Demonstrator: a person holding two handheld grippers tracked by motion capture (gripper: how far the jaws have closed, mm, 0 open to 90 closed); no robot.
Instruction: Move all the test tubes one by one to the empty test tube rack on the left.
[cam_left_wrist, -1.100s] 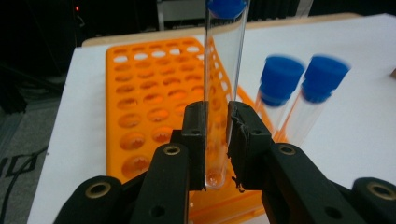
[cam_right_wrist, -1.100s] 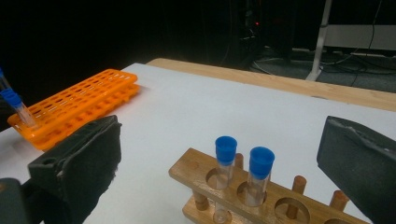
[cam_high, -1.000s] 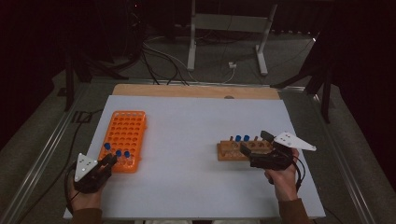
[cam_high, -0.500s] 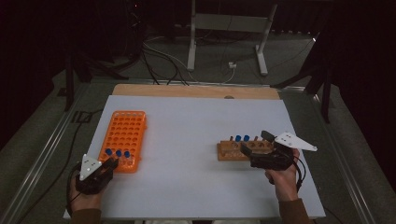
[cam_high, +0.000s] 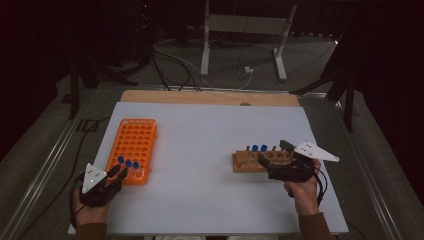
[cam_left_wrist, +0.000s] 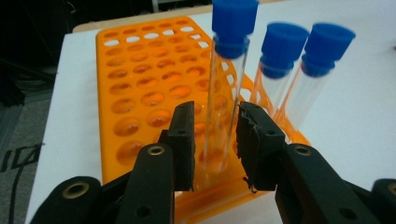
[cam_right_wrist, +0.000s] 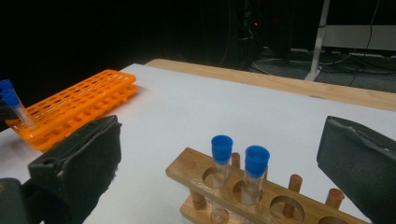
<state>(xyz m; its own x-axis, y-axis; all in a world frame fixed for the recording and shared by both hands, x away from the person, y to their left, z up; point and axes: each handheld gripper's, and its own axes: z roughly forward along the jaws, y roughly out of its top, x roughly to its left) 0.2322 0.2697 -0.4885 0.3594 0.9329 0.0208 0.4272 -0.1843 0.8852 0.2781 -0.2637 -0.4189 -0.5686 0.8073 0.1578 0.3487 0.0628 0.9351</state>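
At the table's (cam_high: 210, 125) near-left corner, the left gripper (cam_left_wrist: 215, 140) has its jaws spread around the first capped tube (cam_left_wrist: 224, 88) in the near row of the orange rack (cam_high: 131, 150), not yet touching it. Closing off-centre could tip the tube or knock its two neighbours. Near the right edge, the right gripper (cam_right_wrist: 219, 154) holds its jaws wide before the wooden rack (cam_high: 260, 161); a careless advance could shove it.

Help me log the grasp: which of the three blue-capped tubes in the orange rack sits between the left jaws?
The tube at the left in the left gripper view: it stands between the left gripper's jaws, while the other two tubes stand beyond, in the orange rack.

Blue-capped tube (cam_left_wrist: 224, 93) upright, orange rack (cam_left_wrist: 140, 93)
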